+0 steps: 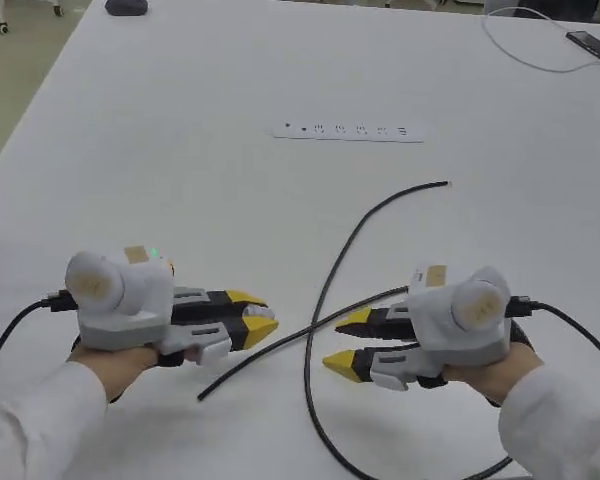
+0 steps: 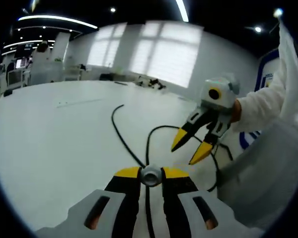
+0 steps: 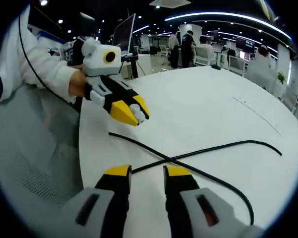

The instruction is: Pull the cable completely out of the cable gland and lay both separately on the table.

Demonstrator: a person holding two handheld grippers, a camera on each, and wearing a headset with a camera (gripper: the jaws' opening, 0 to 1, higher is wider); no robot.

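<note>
Left gripper (image 1: 260, 322): near left of the bench (image 1: 180, 170), held in the person's left hand (image 1: 120, 362), pointing right toward the middle.
Left fingers (image 2: 127, 173): closed together on the cable gland, pinching it at the very tips, so it sits clear of the bench top.
Cable gland (image 2: 150, 175): small grey round fitting between the left fingertips. The right gripper view shows no cable running out of it.
Cable (image 1: 315, 327): black, lying loose on the bench between the two grippers. It crosses itself just ahead of the right fingers, one end near the left gripper, the other far toward the middle. It passes just under the gland, apparently apart from it.
Socket strip (image 1: 348, 131): white, flat, far centre, well apart from the work.
Right gripper (image 1: 346, 343): near right, in the right hand (image 1: 485, 378), facing the left gripper.
Right fingers (image 3: 118, 171): spread apart, holding nothing, with the cable lying ahead of them.
Step in hand: the pull looks finished, and the gland has yet to be laid down apart from the cable.
</note>
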